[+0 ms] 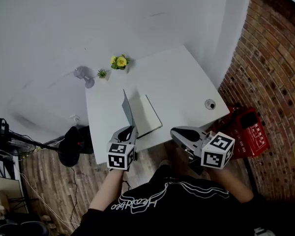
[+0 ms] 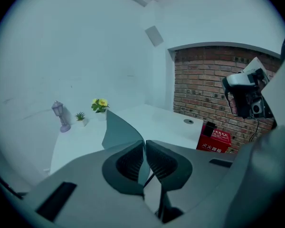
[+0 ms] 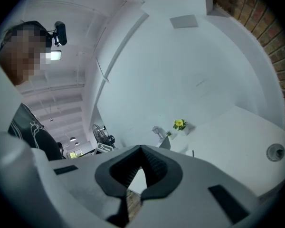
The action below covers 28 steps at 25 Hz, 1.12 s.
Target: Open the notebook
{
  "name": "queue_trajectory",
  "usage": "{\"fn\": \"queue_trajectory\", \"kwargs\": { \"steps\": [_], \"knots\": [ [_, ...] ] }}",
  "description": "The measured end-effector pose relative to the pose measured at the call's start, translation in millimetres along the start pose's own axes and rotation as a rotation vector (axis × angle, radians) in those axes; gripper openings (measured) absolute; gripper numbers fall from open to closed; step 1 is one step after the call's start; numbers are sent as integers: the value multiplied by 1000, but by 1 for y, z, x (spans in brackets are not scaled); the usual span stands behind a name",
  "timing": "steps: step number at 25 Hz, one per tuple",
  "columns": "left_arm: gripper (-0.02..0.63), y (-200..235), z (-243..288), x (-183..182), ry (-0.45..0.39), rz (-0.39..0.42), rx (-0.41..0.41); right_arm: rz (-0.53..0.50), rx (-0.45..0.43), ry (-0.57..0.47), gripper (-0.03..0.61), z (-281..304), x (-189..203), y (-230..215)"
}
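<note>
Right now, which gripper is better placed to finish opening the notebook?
Left, probably. The left gripper is shut on the raised cover of the notebook, which stands steeply. The right gripper is shut and empty, near the table front edge, apart from the notebook.

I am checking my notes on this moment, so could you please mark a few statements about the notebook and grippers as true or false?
1. The left gripper is shut on the notebook's cover. True.
2. The notebook lies flat and closed. False: its cover stands raised off the pages.
3. The right gripper grips the notebook's pages. False: its jaws are together on nothing, apart from the notebook.
4. A pot of yellow flowers stands at the far edge of the table. True.
5. The red box stands on the table. False: it sits on the floor beside the table.
</note>
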State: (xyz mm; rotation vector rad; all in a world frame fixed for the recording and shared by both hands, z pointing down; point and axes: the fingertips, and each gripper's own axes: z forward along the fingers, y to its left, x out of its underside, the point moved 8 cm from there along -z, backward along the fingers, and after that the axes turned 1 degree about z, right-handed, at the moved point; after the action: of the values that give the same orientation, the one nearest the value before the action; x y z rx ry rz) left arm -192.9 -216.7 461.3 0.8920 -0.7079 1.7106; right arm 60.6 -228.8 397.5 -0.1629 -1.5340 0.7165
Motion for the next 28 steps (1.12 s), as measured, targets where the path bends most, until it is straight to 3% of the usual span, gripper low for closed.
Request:
{"fn": "queue_trajectory", "kwargs": {
  "steps": [6, 14, 28],
  "knots": [
    [46, 20, -21, 14, -10, -55, -51, -1, -27, 34, 2, 14, 3, 5],
    [46, 51, -43, 46, -2, -201, -128, 0, -55, 61, 2, 25, 9, 9],
    [71, 88, -48, 124, 90, -406, -200, 20, -62, 102, 2, 34, 23, 10]
  ]
}}
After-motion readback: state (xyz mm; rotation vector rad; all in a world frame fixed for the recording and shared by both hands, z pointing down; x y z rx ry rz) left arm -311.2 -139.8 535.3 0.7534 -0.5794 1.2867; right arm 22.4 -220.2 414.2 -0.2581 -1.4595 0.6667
